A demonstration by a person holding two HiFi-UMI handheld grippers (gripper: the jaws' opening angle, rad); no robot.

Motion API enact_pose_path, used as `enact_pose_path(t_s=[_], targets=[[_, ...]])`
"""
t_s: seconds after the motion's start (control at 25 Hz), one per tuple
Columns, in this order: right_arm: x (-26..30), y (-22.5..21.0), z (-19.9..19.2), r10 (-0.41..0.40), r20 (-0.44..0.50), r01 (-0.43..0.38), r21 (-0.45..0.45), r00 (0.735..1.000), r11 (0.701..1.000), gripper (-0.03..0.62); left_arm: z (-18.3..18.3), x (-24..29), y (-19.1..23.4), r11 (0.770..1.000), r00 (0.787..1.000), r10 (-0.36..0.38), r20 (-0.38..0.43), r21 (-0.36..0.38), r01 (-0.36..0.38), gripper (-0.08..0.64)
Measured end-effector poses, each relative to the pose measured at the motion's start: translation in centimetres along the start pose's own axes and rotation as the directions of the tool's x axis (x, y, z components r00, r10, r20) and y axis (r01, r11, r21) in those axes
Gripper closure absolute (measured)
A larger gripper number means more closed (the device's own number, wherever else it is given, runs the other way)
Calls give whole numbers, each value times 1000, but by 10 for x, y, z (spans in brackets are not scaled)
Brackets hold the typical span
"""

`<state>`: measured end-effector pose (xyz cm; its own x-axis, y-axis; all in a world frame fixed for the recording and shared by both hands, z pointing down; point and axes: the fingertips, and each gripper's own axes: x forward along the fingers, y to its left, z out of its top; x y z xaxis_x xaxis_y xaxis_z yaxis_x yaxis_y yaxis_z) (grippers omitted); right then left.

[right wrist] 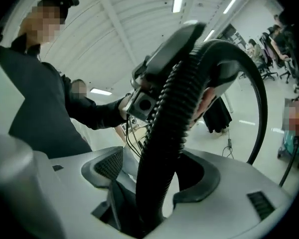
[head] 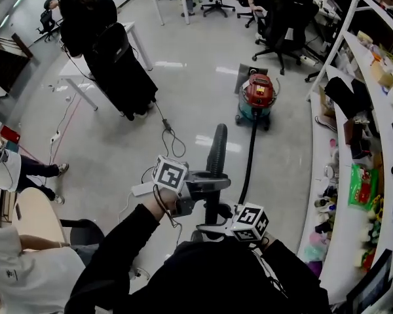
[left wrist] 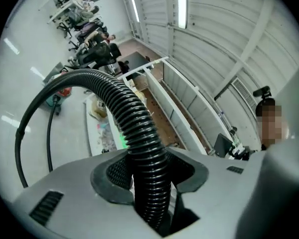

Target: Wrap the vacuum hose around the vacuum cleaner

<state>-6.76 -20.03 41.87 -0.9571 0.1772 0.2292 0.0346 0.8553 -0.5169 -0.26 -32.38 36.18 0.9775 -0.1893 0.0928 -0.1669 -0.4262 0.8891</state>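
Note:
The red and teal vacuum cleaner (head: 259, 97) stands on the floor ahead. Its black ribbed hose (head: 250, 152) runs from it back to me and bends into an upright loop (head: 217, 148). My left gripper (head: 208, 184) is shut on the hose just below that loop; in the left gripper view both pads press on the ribs of the hose (left wrist: 139, 133) at the left gripper (left wrist: 149, 176). Lower and nearer my body, my right gripper (head: 213, 227) is open. The hose (right wrist: 172, 118) passes between the jaws of the right gripper (right wrist: 157, 176), with a gap at the left pad.
A person in black stands at a white table (head: 128, 28) at the upper left. A cable (head: 167, 133) lies on the floor near them. Office chairs (head: 278, 25) stand at the back. A cluttered curved counter (head: 344, 195) lines the right side. Someone sits at the lower left (head: 16, 169).

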Motion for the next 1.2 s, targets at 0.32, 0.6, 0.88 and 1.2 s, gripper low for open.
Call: enact_pose_path(t_s=[0.32, 0.6, 0.88, 1.2], targets=[[-59, -38, 54, 118, 194, -149, 151, 974, 977, 399, 65, 38, 11, 998, 993, 58, 102, 6, -59, 323], [-117, -120, 93, 34, 482, -278, 445, 875, 852, 407, 86, -3, 54, 976, 979, 182, 86, 105, -191, 244], [-149, -231, 127, -239, 650, -312, 613, 722, 726, 410, -18, 19, 70, 869, 950, 302, -81, 433, -240, 222], [-125, -303, 165, -402, 661, -304, 690, 633, 656, 413, -51, 28, 173, 735, 848, 486, -212, 624, -266, 274]])
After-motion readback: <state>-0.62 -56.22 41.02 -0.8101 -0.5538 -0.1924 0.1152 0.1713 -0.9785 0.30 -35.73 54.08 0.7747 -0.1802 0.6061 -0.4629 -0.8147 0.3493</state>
